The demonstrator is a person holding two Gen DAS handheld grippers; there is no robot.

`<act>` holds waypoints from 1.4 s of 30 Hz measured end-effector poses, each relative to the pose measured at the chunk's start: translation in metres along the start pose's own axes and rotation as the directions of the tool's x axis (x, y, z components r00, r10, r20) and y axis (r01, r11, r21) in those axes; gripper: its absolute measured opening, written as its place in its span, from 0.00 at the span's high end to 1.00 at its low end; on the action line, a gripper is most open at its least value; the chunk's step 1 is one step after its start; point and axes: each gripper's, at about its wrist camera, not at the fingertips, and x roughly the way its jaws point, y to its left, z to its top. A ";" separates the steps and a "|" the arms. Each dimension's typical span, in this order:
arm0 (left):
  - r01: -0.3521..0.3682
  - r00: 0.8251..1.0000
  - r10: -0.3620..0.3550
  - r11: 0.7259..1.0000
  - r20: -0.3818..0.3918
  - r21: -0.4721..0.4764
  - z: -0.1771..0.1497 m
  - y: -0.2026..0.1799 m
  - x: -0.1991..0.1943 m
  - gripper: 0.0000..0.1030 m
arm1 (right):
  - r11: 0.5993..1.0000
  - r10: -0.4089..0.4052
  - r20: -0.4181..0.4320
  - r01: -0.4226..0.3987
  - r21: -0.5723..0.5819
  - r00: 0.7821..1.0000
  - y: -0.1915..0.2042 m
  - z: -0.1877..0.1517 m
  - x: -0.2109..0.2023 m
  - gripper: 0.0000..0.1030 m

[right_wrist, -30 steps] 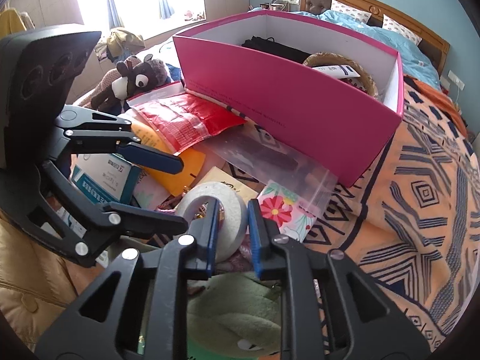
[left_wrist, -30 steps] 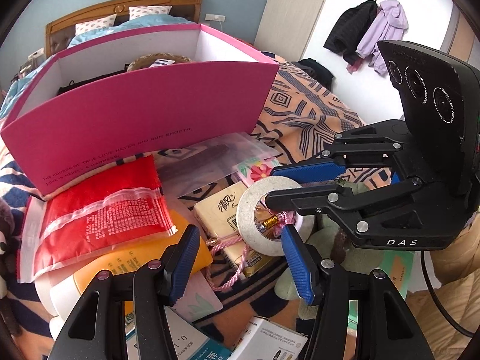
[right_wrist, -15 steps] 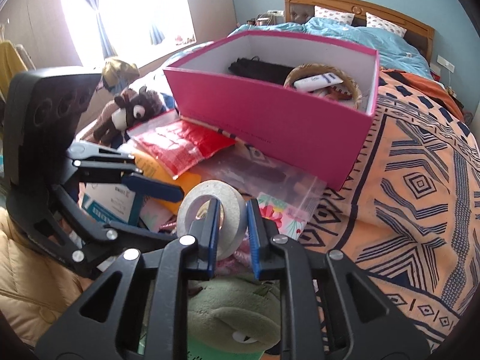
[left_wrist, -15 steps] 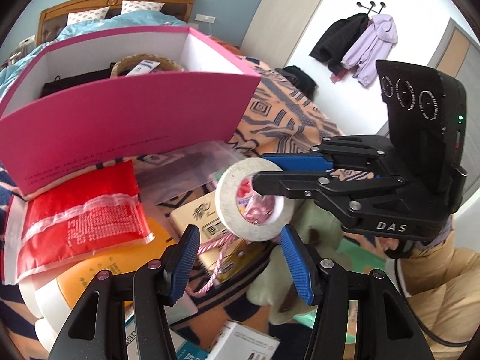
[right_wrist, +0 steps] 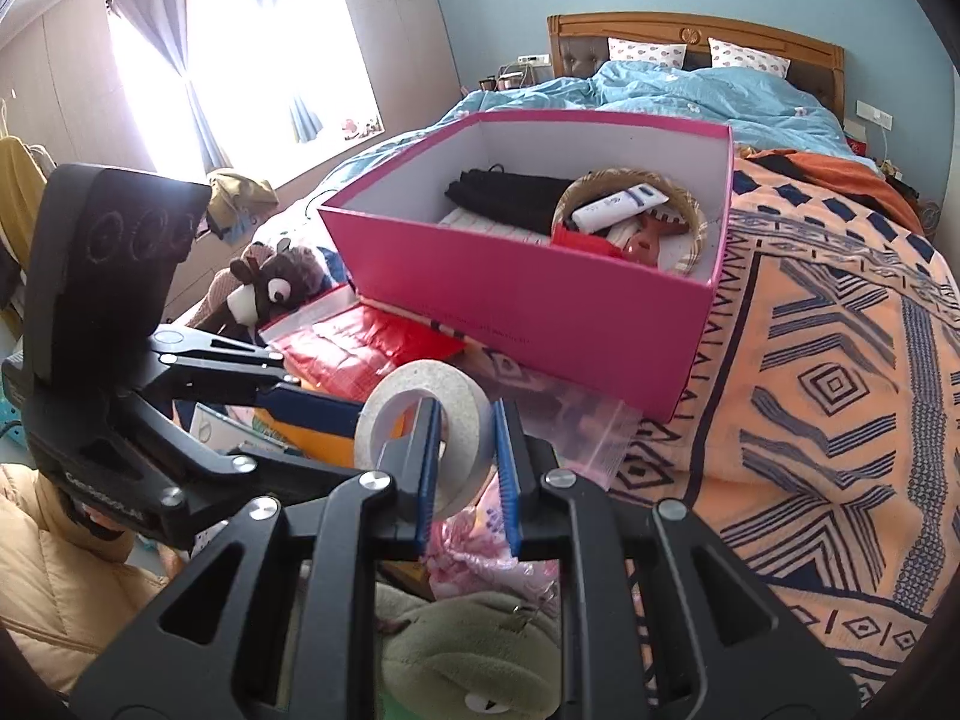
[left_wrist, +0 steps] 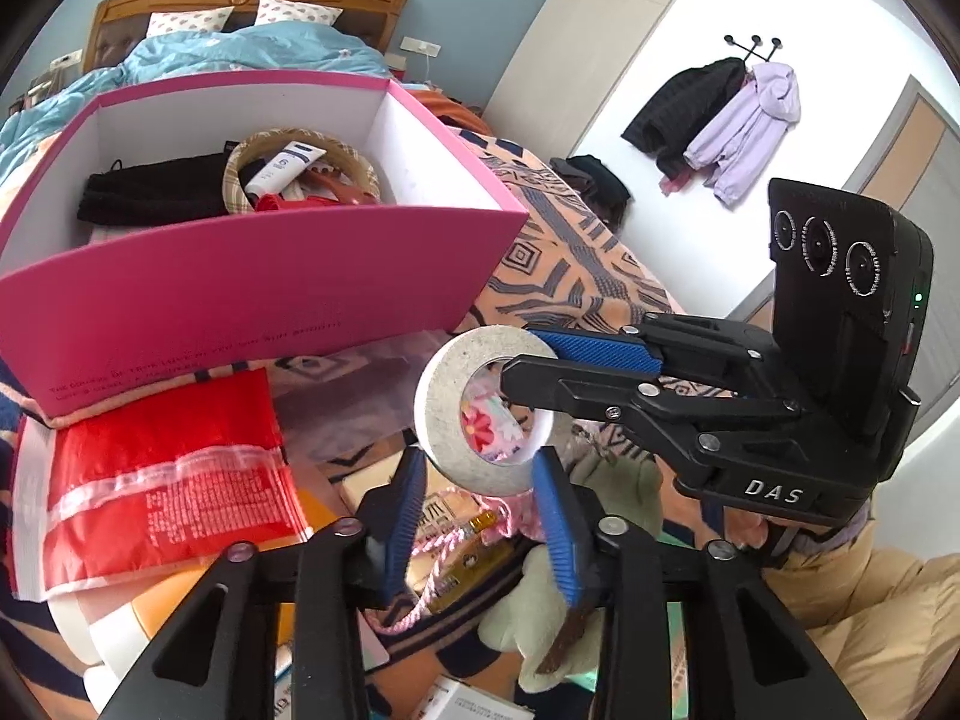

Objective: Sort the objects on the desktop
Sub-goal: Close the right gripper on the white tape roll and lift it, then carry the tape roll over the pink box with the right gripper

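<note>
Tape roll (right_wrist: 420, 420) on edge, hole facing sideways; right gripper (right_wrist: 465, 462) clamped across its band. Left gripper (left_wrist: 480, 507) closing around lower rim, not yet pressing.

1. "DAS" stands in white letters on the black body of the right gripper (left_wrist: 591, 369).
2. A line of small dark print runs along the pink box's (left_wrist: 252, 294) front wall, too small to read.
3. White print on the red pouch (left_wrist: 162, 480) is illegible.
</note>
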 end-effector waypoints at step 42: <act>-0.102 0.988 0.098 0.994 0.123 0.024 0.083 0.017 -0.024 0.68 | 0.995 -0.030 0.134 0.042 -0.088 0.991 -0.010 0.076 -0.005 0.81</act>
